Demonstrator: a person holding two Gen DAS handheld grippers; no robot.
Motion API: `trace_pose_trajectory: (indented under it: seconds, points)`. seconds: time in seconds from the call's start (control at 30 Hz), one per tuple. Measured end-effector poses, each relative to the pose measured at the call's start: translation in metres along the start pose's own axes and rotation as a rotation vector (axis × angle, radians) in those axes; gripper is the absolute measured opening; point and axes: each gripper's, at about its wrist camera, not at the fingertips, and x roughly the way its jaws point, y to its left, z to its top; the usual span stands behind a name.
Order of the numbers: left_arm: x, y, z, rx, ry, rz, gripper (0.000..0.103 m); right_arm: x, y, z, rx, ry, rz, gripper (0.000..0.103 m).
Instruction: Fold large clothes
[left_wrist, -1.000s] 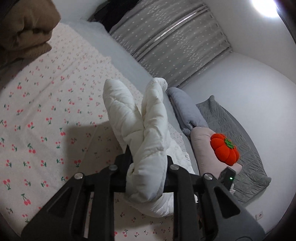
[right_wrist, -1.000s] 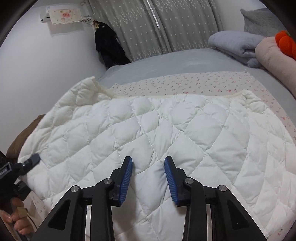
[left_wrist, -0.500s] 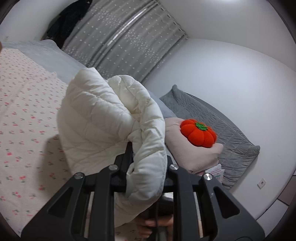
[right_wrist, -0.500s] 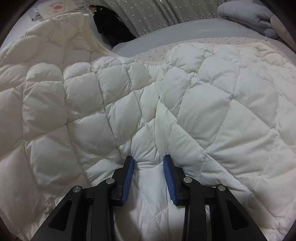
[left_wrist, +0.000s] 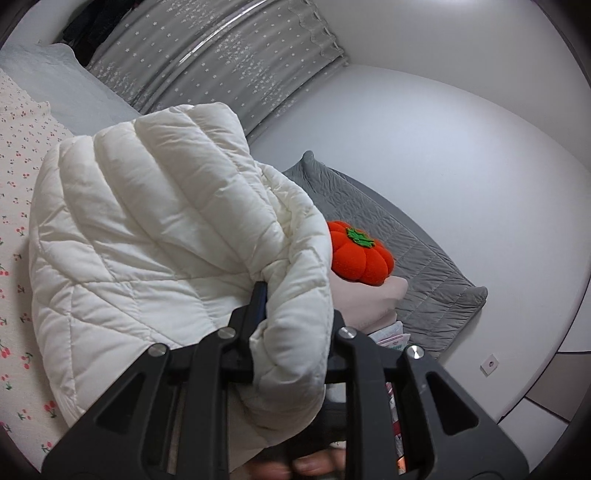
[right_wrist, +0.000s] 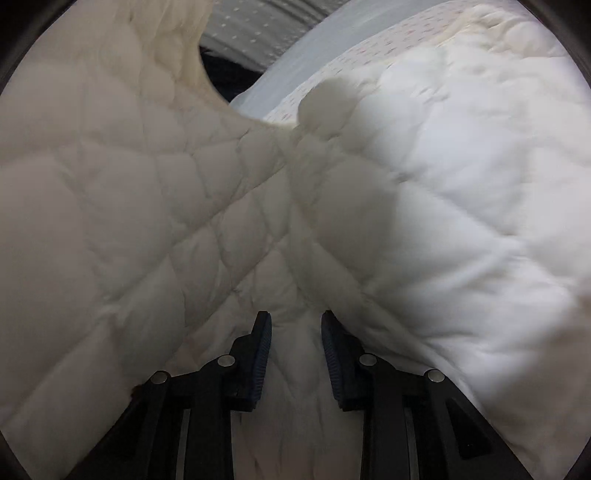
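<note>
Bed (left_wrist: 22, 192), cherry-print sheet. Left claw (left_wrist: 291, 314) clamped on bunched edge of white quilted coat (left_wrist: 147, 236), lifted. Right claw (right_wrist: 295, 354) part-open around coat fabric, grip uncertain. Risk: slippery padding slides out, fold collapses.

Black hand-held gripper (right_wrist: 295, 325) frames with silver screws, ribbed blue pads (right_wrist: 263, 354), perhaps blurred fingertips (left_wrist: 310, 466) below.

White quilted jacket (right_wrist: 406, 221) crowds the right hand-held gripper (right_wrist: 295, 325).
</note>
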Motion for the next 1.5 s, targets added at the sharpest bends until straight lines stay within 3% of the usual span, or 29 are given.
trace_pose_trajectory:
  seconds: [0.13, 0.3, 0.43, 0.53, 0.6, 0.77, 0.87, 0.93, 1.03, 1.1, 1.17, 1.27, 1.33, 1.37, 1.43, 1.5]
  points:
    - [0.016, -0.001, -0.008, 0.012, 0.045, 0.026, 0.022, -0.063, -0.023, 0.007, 0.027, -0.107, -0.023, 0.034]
    - [0.040, -0.017, -0.024, 0.108, 0.149, 0.055, 0.022, -0.137, -0.074, 0.005, 0.156, -0.213, -0.127, 0.039]
    - [0.060, -0.030, -0.044, 0.200, 0.242, 0.070, 0.022, -0.170, -0.107, 0.009, 0.222, -0.281, -0.138, 0.039]
    - [0.074, -0.039, -0.062, 0.276, 0.324, 0.077, 0.022, -0.151, -0.132, 0.015, 0.274, -0.179, -0.113, 0.039]
    - [0.081, -0.043, -0.072, 0.323, 0.371, 0.088, 0.022, -0.134, -0.148, 0.023, 0.295, -0.129, -0.099, 0.031]
    - [0.096, -0.040, -0.087, 0.370, 0.459, 0.119, 0.022, -0.115, -0.182, 0.035, 0.352, -0.071, 0.038, 0.009]
    - [0.109, -0.033, -0.098, 0.407, 0.519, 0.166, 0.023, -0.122, -0.202, 0.038, 0.398, -0.061, 0.157, 0.009]
    - [0.114, -0.035, -0.104, 0.431, 0.541, 0.183, 0.023, -0.144, -0.212, 0.041, 0.456, -0.098, 0.198, 0.013]
    - [0.112, -0.038, -0.107, 0.448, 0.550, 0.191, 0.025, -0.182, -0.207, 0.043, 0.432, -0.217, 0.154, 0.028]
    - [0.111, -0.039, -0.107, 0.450, 0.551, 0.192, 0.027, -0.210, -0.193, 0.041, 0.380, -0.315, 0.142, 0.058]
    - [0.109, -0.042, -0.107, 0.455, 0.552, 0.191, 0.028, -0.235, -0.184, 0.041, 0.339, -0.412, 0.144, 0.059]
    - [0.114, -0.050, -0.111, 0.475, 0.556, 0.187, 0.029, -0.263, -0.171, 0.038, 0.194, -0.478, 0.294, 0.059]
    - [0.118, -0.055, -0.111, 0.482, 0.556, 0.186, 0.030, -0.244, -0.160, 0.049, 0.143, -0.427, 0.428, 0.056]
    - [0.117, -0.057, -0.111, 0.484, 0.554, 0.184, 0.032, -0.242, -0.162, 0.053, 0.143, -0.393, 0.426, 0.052]
    - [0.112, -0.061, -0.110, 0.496, 0.563, 0.186, 0.038, -0.224, -0.167, 0.054, 0.184, -0.312, 0.312, 0.048]
    - [0.105, -0.068, -0.108, 0.501, 0.569, 0.170, 0.049, -0.196, -0.176, 0.070, 0.231, -0.238, 0.214, 0.036]
